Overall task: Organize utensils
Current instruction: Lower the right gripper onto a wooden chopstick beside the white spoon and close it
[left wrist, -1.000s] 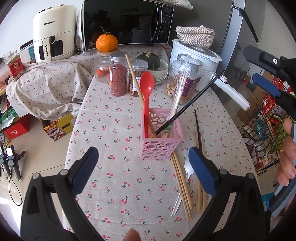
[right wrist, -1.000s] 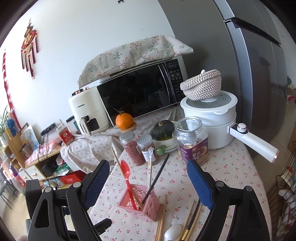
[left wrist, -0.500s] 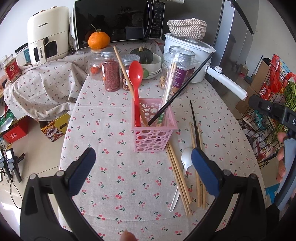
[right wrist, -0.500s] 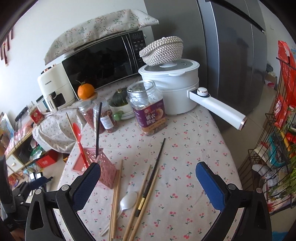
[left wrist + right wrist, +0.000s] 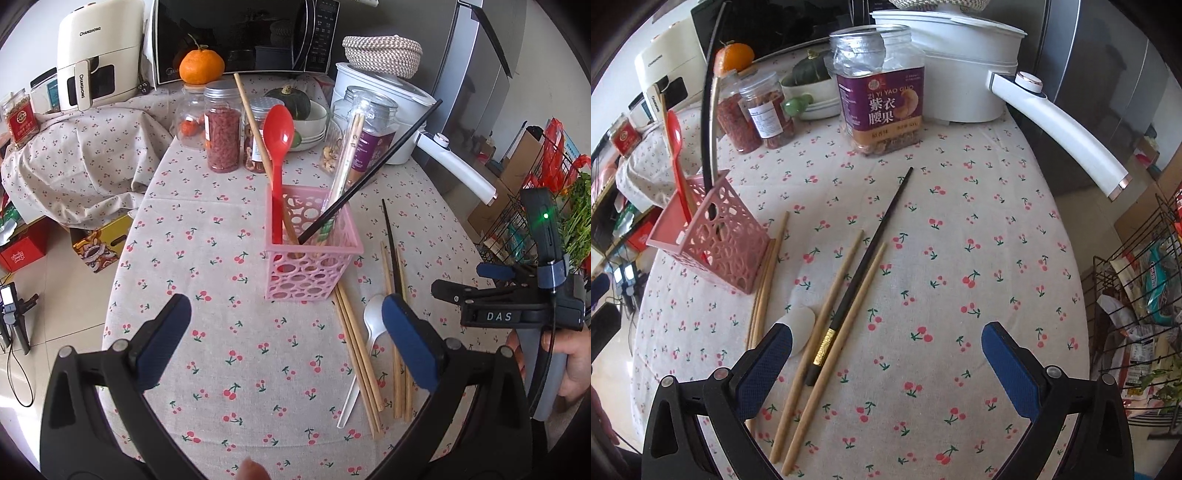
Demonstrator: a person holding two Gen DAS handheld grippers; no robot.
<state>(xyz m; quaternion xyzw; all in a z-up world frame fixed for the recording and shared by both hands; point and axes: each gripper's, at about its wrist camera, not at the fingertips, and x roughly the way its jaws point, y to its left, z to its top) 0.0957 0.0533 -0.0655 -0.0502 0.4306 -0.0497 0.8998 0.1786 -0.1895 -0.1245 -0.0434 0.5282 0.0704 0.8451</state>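
Dropped my right tongs (image 5: 886, 354) down, wide open and empty, over the black chopstick (image 5: 864, 266), which runs lengthwise away between the jaws, nearer than my left tongs (image 5: 286, 332).

Pink perforated basket (image 5: 312, 266) upright, holding red spoon (image 5: 277, 147), chopsticks; black chopstick (image 5: 864, 266), wooden chopsticks (image 5: 827, 325), white spoon (image 5: 801, 328) flat beside it.

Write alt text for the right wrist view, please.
The open right gripper hovers over a black chopstick lying between two wooden chopsticks on a cherry-print tablecloth. A pink utensil basket stands at left.
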